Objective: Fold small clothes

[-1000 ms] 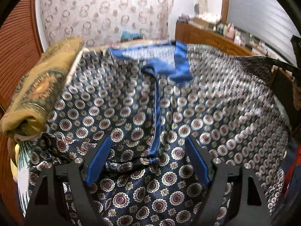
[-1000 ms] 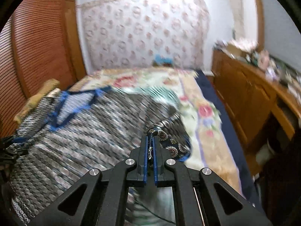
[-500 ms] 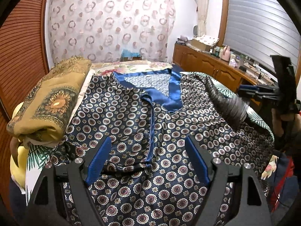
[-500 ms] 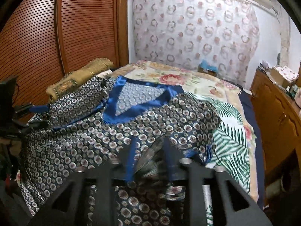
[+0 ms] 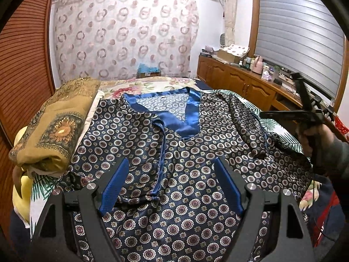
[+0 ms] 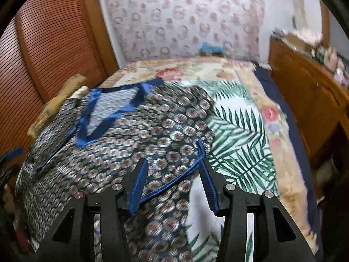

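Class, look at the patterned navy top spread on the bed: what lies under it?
Under the navy top, the palm-leaf bedspread shows at its edges. Whatever lies beneath its middle is covered.

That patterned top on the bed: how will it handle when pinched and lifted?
Probably floppy: the top lies in soft wrinkles. Likely slippery, since its blue collar has a satin sheen, so a fold may slide. Looks thin and light, so a pushed edge would likely bunch.
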`<action>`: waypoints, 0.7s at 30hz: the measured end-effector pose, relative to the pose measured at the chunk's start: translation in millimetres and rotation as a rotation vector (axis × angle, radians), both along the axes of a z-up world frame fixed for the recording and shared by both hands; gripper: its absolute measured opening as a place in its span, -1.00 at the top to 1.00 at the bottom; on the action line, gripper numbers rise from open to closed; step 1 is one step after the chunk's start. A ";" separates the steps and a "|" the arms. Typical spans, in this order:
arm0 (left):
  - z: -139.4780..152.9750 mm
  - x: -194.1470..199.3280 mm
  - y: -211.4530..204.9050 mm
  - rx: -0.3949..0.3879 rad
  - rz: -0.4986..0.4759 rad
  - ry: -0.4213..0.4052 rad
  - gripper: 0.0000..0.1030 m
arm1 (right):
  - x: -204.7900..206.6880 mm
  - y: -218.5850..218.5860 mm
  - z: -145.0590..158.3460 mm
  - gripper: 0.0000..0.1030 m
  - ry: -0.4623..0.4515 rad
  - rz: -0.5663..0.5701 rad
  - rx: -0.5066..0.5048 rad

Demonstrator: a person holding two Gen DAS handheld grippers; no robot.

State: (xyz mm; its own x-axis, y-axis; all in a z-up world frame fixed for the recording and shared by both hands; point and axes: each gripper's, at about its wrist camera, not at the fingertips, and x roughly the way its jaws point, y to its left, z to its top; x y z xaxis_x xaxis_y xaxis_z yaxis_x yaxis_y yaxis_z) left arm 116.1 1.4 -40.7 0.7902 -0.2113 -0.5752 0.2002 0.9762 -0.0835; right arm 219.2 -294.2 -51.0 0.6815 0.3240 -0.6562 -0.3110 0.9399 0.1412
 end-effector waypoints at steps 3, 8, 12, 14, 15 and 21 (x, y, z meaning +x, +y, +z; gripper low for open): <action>-0.4 -1.6 1.0 0.008 0.004 -0.004 -0.58 | 28.5 0.1 -14.7 0.02 0.059 -0.043 0.014; -5.1 -0.4 9.1 0.007 0.028 0.004 -0.58 | 53.9 19.1 -21.4 0.26 0.090 -0.079 0.002; -9.6 1.8 17.1 0.001 0.052 0.014 -0.58 | 60.0 31.9 -14.7 0.85 0.051 -0.060 -0.024; -11.3 1.9 20.7 -0.003 0.061 0.016 -0.58 | 49.8 32.3 -3.3 0.88 0.018 -0.036 -0.017; -11.7 1.9 22.5 -0.005 0.066 0.017 -0.58 | 50.5 36.8 -0.3 0.89 0.004 -0.020 -0.008; -12.9 2.3 27.4 -0.008 0.080 0.015 -0.58 | 37.0 70.1 27.2 0.90 -0.077 0.086 0.007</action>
